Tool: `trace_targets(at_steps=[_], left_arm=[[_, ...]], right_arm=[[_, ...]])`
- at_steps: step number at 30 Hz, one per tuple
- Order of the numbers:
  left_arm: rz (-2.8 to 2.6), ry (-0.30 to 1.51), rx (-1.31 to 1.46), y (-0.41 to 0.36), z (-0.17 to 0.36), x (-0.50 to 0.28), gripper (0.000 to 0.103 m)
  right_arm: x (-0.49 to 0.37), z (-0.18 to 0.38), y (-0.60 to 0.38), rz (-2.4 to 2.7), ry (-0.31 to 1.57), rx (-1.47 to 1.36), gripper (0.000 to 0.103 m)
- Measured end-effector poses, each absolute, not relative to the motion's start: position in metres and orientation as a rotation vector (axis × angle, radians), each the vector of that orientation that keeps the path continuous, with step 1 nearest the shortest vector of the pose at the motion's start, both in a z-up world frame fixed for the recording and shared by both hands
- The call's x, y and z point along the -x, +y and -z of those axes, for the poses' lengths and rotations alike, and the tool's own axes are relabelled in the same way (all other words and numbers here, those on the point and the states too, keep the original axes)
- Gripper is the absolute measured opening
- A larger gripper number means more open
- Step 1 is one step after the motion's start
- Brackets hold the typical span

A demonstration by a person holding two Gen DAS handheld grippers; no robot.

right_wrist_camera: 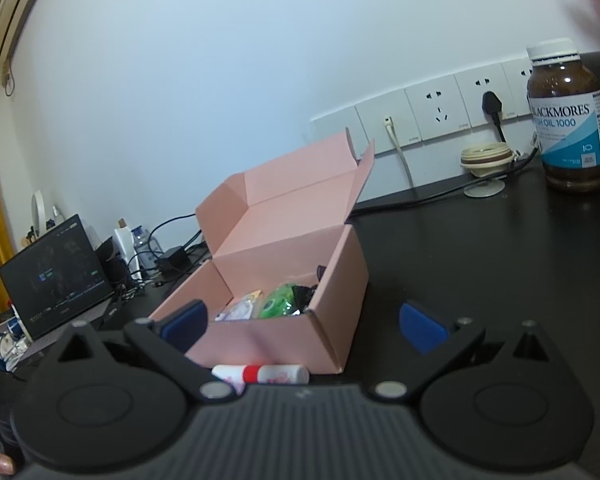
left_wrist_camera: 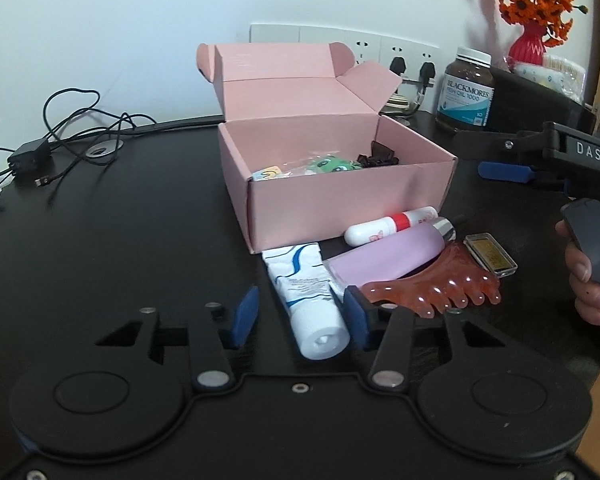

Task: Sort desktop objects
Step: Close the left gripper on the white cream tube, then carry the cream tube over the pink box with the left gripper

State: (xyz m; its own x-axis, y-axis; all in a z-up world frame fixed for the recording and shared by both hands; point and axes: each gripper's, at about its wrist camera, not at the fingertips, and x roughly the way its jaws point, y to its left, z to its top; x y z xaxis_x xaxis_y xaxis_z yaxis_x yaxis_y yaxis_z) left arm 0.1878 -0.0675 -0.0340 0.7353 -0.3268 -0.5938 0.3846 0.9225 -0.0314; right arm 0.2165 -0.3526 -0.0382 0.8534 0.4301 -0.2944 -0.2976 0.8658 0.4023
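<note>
The left gripper [left_wrist_camera: 300,316] has its two blue rubber-padded fingers narrowed around one smooth white plastic tube [left_wrist_camera: 310,300], the right pad touching it and the left pad standing off, so no firm squeeze shows. The tube lies just in front of the matte pink cardboard box [left_wrist_camera: 340,196], lid open, beside one frosted lilac bottle [left_wrist_camera: 384,258], one white-and-red capsule-shaped bottle [left_wrist_camera: 392,225], one glossy amber scalloped comb [left_wrist_camera: 428,284] and one small rectangular case [left_wrist_camera: 490,256]. The right gripper [right_wrist_camera: 304,330] hangs with fingers wide and empty before the box.
</note>
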Motion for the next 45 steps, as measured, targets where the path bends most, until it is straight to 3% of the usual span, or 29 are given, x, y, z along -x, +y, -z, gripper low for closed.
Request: trace_targets(at_steps=[1, 6, 20, 32, 45], left_arm=[[0.391, 0.632, -0.101, -0.069, 0.034, -0.187, 0.035], [0.382, 0.622, -0.127, -0.072, 0.035, -0.181, 0.029], [0.359, 0.535, -0.084, -0.055, 0.011, -0.17, 0.029], [0.305, 0.314, -0.121, -0.069, -0.035, -0.21, 0.029], [0.321, 0.383, -0.16, -0.107, -0.013, -0.261, 0.02]], right_arm=[[-0.217, 0.038, -0.353, -0.392, 0.389, -0.354, 0.102], [-0.216, 0.038, -0.352, -0.393, 0.39, -0.352, 0.102], [-0.217, 0.038, -0.352, -0.389, 0.392, -0.351, 0.102], [-0.218, 0.039, -0.352, -0.39, 0.398, -0.356, 0.102], [-0.222, 0.04, -0.352, -0.393, 0.408, -0.367, 0.102]])
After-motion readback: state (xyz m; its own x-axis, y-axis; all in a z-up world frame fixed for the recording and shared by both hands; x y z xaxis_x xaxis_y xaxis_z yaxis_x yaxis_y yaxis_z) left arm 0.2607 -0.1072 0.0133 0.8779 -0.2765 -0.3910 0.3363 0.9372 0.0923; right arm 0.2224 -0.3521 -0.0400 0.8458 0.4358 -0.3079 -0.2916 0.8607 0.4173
